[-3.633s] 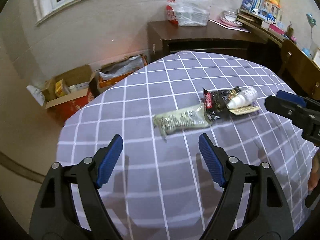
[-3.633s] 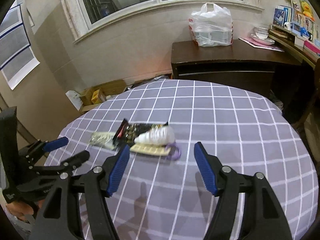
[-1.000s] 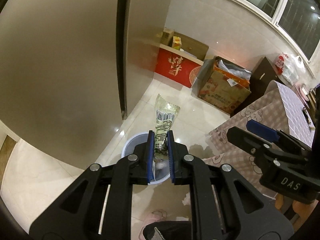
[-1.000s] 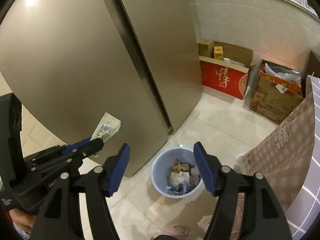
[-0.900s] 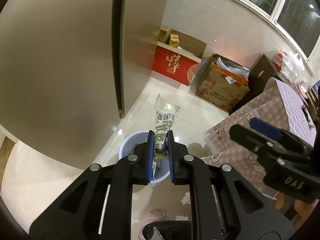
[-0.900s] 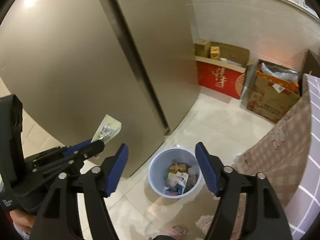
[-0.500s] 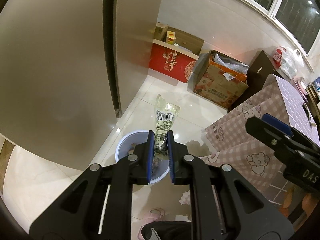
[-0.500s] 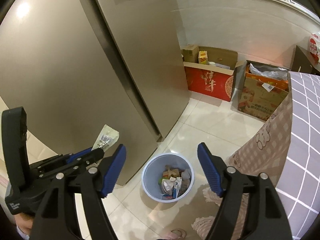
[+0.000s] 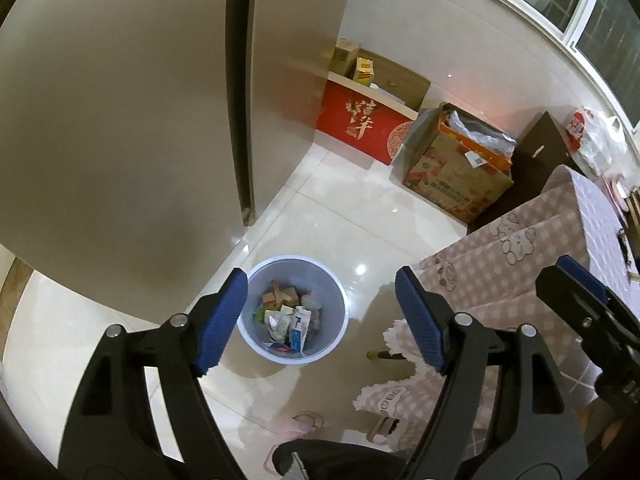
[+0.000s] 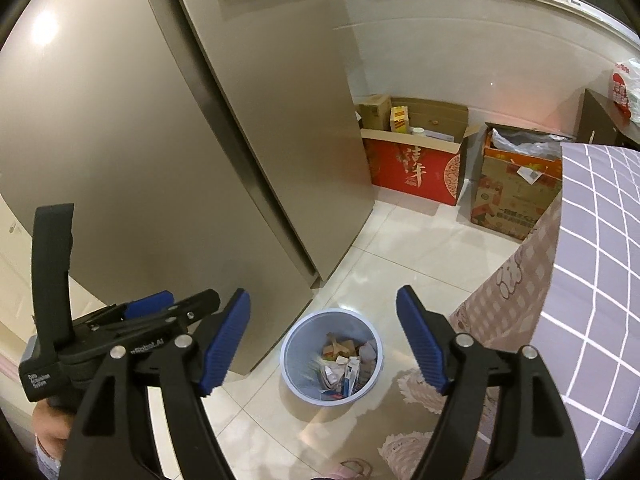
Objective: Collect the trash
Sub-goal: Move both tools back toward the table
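Trash (image 9: 289, 318) lies in the bin (image 9: 256, 280), a loose heap of wrappers, cartons and paper that fills the lower part of the tub.

Left gripper (image 9: 320, 320): its jaws have just been opening and now stand wide apart, with nothing between the pads. The bin shows in the gap between the fingers, directly below them.

Right gripper (image 10: 323, 338): jaws have also just been opening, and stand apart and empty. It too hangs above the bin, which sits between its fingertips in the right wrist view.

Handling, as a judgement: this trash is light, thin and soft. Wrappers crumple and slip under the pads; film is slick. Take each piece at a flat end or a sealed seam, pads across the width, and close fully. Nothing looks fragile.

Around the bin: the fridge (image 10: 160, 160) stands just beside it; the table (image 10: 600, 260) with its checked cloth is near it on the other side; the cardboard boxes (image 10: 416, 172) stand well beyond it, against the wall.
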### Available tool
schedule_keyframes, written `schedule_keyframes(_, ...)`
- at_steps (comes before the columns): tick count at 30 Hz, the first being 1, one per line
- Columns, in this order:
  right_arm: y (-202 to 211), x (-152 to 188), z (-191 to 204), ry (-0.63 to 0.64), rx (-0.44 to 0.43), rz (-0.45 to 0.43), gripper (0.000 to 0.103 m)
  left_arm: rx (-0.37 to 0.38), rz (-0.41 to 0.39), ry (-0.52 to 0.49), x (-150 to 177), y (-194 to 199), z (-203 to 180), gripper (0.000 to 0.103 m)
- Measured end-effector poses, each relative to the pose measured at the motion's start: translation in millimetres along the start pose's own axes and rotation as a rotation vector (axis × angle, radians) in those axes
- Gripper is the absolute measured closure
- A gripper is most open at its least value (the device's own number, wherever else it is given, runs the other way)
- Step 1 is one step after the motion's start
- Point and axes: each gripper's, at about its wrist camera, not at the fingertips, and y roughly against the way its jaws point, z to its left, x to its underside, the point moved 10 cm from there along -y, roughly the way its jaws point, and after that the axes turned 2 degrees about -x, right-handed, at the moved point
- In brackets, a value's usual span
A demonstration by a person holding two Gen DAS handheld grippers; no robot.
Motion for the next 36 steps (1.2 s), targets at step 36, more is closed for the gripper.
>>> schedule_keyframes(36,220,31,-369,-0.089,0.536,-0.065,0.029,0.261,-0.019,-0.516,28,50,-409,0.028)
